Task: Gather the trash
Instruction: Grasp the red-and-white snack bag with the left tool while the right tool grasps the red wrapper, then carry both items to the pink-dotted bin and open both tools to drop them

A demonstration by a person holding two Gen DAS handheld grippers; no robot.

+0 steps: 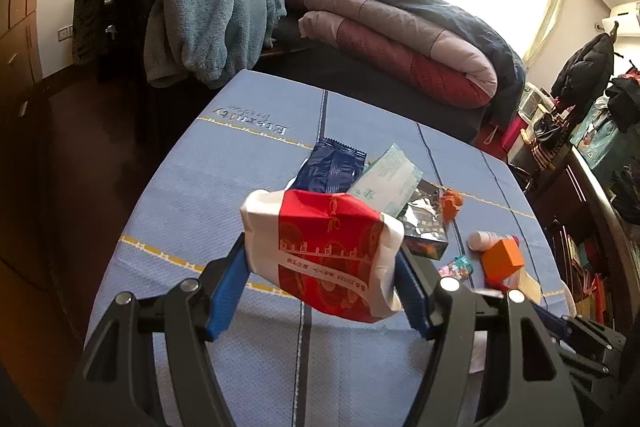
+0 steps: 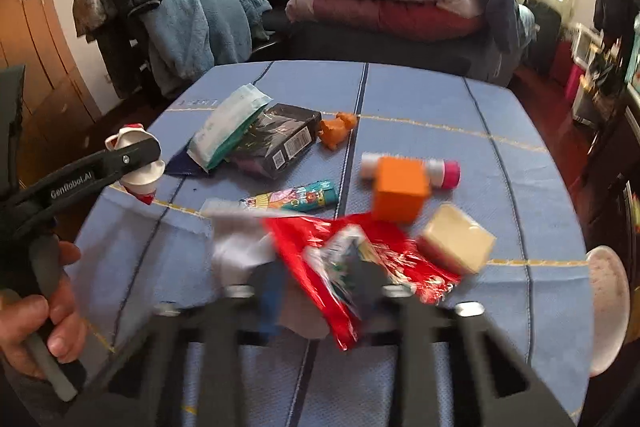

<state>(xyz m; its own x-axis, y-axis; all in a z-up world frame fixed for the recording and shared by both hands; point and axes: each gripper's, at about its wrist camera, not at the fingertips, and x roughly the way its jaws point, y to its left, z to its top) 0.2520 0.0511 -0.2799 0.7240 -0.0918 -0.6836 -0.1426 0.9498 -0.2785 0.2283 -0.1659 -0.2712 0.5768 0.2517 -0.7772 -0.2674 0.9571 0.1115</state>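
Your left gripper point(image 1: 322, 267) pinches the red-and-white crumpled paper packet point(image 1: 320, 255) between its jaws, lifted above the near left part of the blue-clothed table point(image 1: 248, 163), with bare cloth left of it. Your right gripper point(image 2: 320, 283) is blurred; its jaws look pressed onto the red foil wrapper point(image 2: 360, 259) near the table's front edge, beside the orange cube box point(image 2: 400, 187) and cream block point(image 2: 456, 239).
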